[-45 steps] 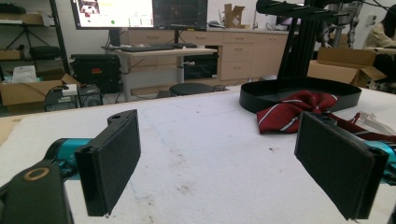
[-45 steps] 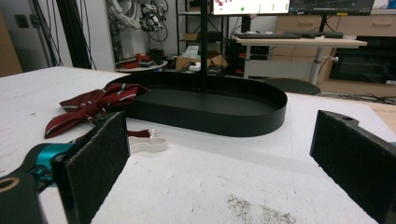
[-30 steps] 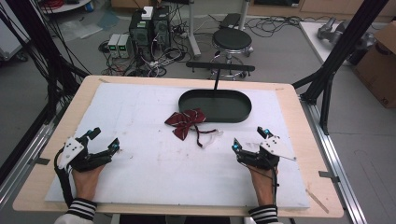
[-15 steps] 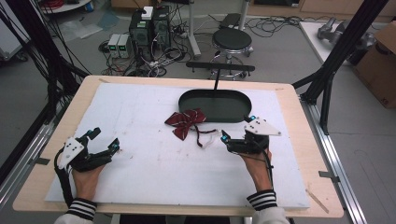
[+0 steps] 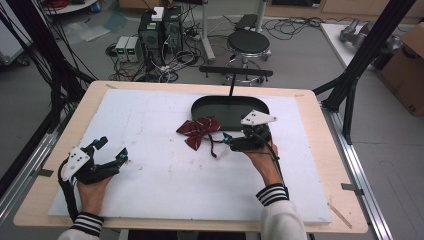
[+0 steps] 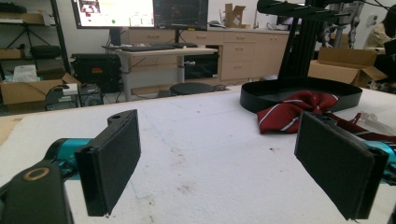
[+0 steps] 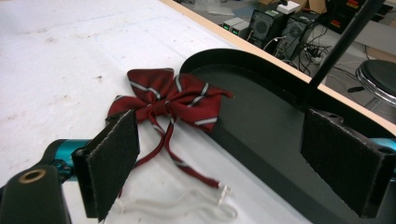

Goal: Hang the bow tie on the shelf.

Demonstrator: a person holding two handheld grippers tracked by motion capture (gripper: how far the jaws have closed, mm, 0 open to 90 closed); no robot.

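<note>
We see the dark red striped bow tie (image 5: 199, 131) lying flat on the white foam mat (image 5: 150, 175), its soft folds touching the rim of the black oval tray (image 5: 205, 106). Our right gripper (image 5: 235, 142) hovers just beside its thin straps, jaws wide though just narrowing, nothing between. Our left gripper (image 5: 112, 150) rests gaping near the mat's left edge, bare mat ahead.
</note>
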